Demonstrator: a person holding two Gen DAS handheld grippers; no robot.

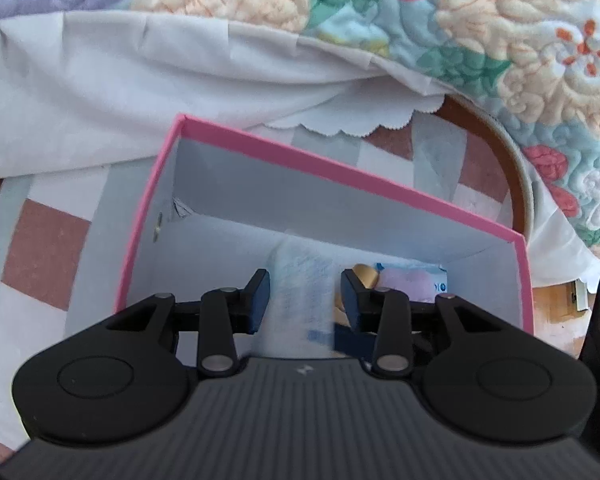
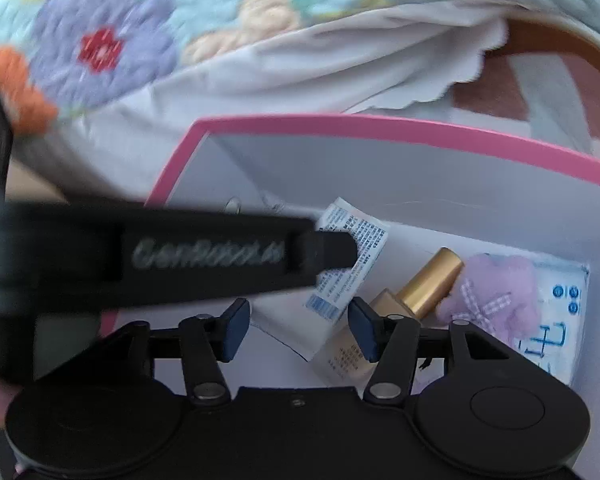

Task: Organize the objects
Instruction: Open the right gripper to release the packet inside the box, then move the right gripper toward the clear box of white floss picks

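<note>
A pink-rimmed box (image 1: 340,168) with a white inside stands on a checked cloth; it also shows in the right wrist view (image 2: 380,124). My left gripper (image 1: 305,300) is inside it, its jaws apart with a white printed tube (image 1: 304,280) between them; the pads look slightly clear of it. From the right wrist view the left gripper (image 2: 332,254) reaches in over the tube (image 2: 348,256). A gold-capped bottle (image 2: 416,292), a purple fluffy bow (image 2: 496,296) and a white tissue pack (image 2: 560,320) lie in the box. My right gripper (image 2: 298,330) is open and empty above the box.
A floral quilt (image 1: 500,40) and a white sheet (image 1: 100,80) hang behind the box. The checked cloth (image 1: 44,240) covers a round wooden table (image 1: 516,168).
</note>
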